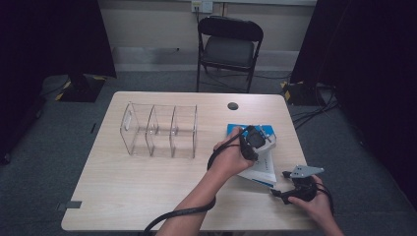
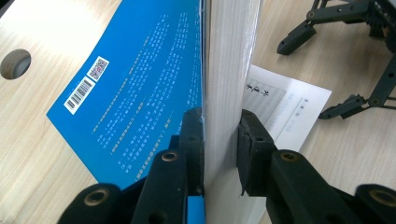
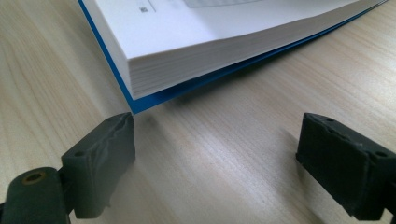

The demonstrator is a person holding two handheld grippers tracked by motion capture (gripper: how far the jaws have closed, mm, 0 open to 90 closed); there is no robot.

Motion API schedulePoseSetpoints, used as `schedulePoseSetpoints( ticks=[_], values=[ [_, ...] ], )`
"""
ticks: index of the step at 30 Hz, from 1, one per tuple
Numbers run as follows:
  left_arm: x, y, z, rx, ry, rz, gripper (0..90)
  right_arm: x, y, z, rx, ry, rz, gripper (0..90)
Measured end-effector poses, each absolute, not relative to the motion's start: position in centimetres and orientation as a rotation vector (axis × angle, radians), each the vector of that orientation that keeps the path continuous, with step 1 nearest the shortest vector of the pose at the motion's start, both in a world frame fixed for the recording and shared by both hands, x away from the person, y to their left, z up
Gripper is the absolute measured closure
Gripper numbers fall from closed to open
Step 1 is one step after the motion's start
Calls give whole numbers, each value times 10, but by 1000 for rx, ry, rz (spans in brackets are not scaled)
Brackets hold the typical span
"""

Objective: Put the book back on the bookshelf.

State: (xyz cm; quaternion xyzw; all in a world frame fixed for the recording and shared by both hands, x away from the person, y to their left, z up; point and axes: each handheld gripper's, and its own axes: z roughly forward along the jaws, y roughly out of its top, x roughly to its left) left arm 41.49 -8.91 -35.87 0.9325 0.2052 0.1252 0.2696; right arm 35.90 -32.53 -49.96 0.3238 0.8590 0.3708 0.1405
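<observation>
**Inspector:** Left gripper (image 2: 219, 140) is clamped across the page block of the upper book (image 2: 229, 60), jaws pressed on either side of it, blue cover facing left in the left gripper view. Confirm position.

**Assistant:** In the high view the left gripper (image 1: 253, 140) sits at the right half of the table (image 1: 123, 196), on top of the books, with the clear divided organiser (image 1: 160, 130) well apart to the left.

**Inspector:** Right gripper (image 3: 215, 154)?

**Assistant:** Jaws spread wide, holding nothing, low over the wood just near the corner of the lower book (image 3: 224, 42), which lies flat.

**Inspector:** Progress, in my judgement: one book is gripped and stood on edge, none sits in the organiser. Left to do: carry it across, slot it into a compartment, then deal with the flat one
</observation>
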Motion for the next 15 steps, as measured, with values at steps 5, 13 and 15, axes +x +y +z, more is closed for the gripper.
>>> schedulePoseSetpoints(
  ticks=[5, 13, 15],
  values=[
    [414, -88, -352, 2521, 564, 327, 746, 360, -325, -500, 931, 2480, 1072, 114],
    [409, -83, -345, 2533, 546, 320, 745, 366, -314, -500, 938, 2458, 1077, 137],
    [407, -82, -342, 2535, 553, 321, 745, 368, -312, -499, 934, 2443, 1090, 138]
  ],
)
